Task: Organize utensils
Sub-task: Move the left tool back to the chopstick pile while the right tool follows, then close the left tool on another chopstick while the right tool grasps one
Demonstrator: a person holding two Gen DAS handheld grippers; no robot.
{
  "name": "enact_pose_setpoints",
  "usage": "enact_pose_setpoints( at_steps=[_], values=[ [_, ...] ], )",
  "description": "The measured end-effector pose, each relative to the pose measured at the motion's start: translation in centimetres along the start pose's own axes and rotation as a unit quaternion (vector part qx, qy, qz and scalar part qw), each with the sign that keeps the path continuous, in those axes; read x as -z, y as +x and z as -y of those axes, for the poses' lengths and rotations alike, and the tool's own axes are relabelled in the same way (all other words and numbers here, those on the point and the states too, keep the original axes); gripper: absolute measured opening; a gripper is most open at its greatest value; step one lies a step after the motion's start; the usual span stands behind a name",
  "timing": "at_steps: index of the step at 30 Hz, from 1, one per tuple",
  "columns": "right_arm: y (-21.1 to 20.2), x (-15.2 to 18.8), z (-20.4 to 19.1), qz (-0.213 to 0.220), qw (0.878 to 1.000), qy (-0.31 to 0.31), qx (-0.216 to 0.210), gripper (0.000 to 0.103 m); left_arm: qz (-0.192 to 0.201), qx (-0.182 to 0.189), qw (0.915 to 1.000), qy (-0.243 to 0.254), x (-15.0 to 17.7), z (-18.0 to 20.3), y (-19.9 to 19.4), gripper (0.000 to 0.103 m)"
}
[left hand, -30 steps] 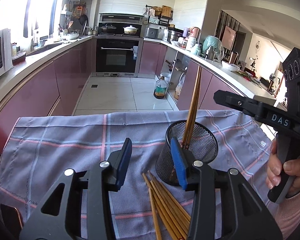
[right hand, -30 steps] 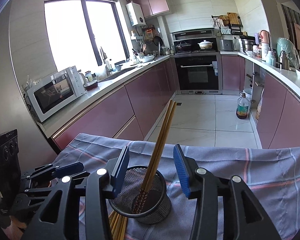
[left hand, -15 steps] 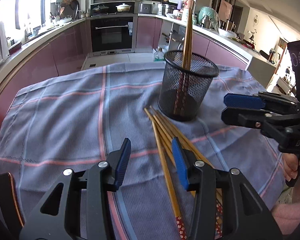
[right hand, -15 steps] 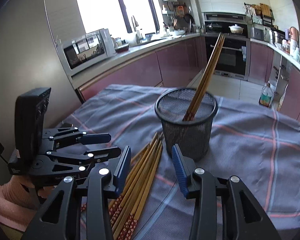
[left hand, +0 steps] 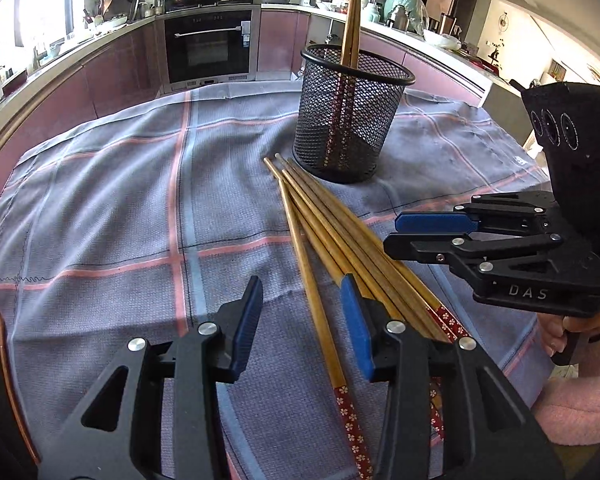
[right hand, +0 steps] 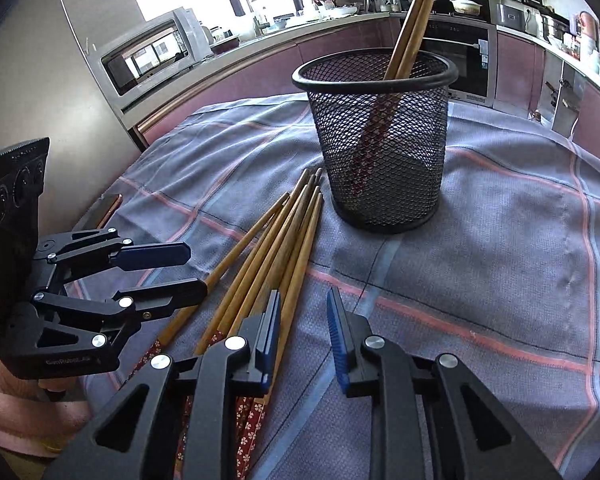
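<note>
Here loose chopsticks (left hand: pixel 332 232) lie flat, tips toward holder (left hand: pixel 350 120).

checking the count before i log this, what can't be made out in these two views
- Decorated red ends of the loose bamboo chopsticks: both views, hidden under the gripper fingers, so no exact count.
- Bottom of the black mesh cup: mesh blurs it.
- Copper-edged flat object: too small; cut off in the left view.

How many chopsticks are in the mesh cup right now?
2, both leaning together inside the mesh cup, tips above the rim; chopsticks. Others lie bundled on the cloth.
</note>
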State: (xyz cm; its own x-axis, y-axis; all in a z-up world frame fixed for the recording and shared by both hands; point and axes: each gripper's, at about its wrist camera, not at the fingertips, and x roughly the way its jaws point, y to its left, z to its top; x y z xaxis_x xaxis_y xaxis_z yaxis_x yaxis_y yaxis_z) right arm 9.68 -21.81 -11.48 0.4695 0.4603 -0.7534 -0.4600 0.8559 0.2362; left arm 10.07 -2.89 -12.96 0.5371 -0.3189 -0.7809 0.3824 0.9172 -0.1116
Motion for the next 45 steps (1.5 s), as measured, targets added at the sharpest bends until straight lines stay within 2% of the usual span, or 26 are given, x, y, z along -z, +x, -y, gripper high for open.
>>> enact_pose_setpoints(
  at_steps=[5, 14, 18, 23, 32, 37, 43, 45],
  values=[
    [0.4, -0.2, -0.7, 0.002, 1.000, -0.016, 0.018, 0.021, -0.014, 0.000, 0.9999, -0.010, -0.1, -0.3, 0.8, 0.033],
    [0.6, -0.5, -1.0, 0.006, 0.999, -0.029, 0.036, 0.021, -0.016, -0.008, 0.9997, -0.018, -0.4, -0.5, 1.4, 0.030],
    [0.9, -0.4, -0.9, 0.000, 0.998, -0.030, 0.052, 0.016, -0.016, -0.015, 0.9995, -0.025, -0.6, -0.7, 1.6, 0.025],
    [1.0, -0.5, -1.3, -0.001, 0.997, -0.039, 0.063, 0.017, -0.016, -0.020, 0.9993, -0.027, -0.8, -0.6, 1.7, 0.026],
    [1.7, -0.9, -1.4, 0.004, 0.997, -0.038, 0.066, 0.017, -0.014, -0.022, 0.9991, -0.033, -1.1, -0.6, 2.0, 0.026],
    [1.5, -0.8, -1.2, 0.006, 0.998, -0.030, 0.062, 0.016, -0.012, -0.027, 0.9987, -0.041, -1.2, -0.8, 2.1, 0.022],
    [1.3, -0.8, -0.6, 0.007, 0.998, -0.018, 0.055, 0.007, -0.010, -0.032, 0.9983, -0.048, -1.1, -0.8, 2.1, 0.019],
    [1.3, -0.9, -0.5, 0.008, 0.998, -0.015, 0.053, 0.006, -0.010, -0.031, 0.9980, -0.054, -1.1, -1.0, 2.1, 0.014]
  ],
)
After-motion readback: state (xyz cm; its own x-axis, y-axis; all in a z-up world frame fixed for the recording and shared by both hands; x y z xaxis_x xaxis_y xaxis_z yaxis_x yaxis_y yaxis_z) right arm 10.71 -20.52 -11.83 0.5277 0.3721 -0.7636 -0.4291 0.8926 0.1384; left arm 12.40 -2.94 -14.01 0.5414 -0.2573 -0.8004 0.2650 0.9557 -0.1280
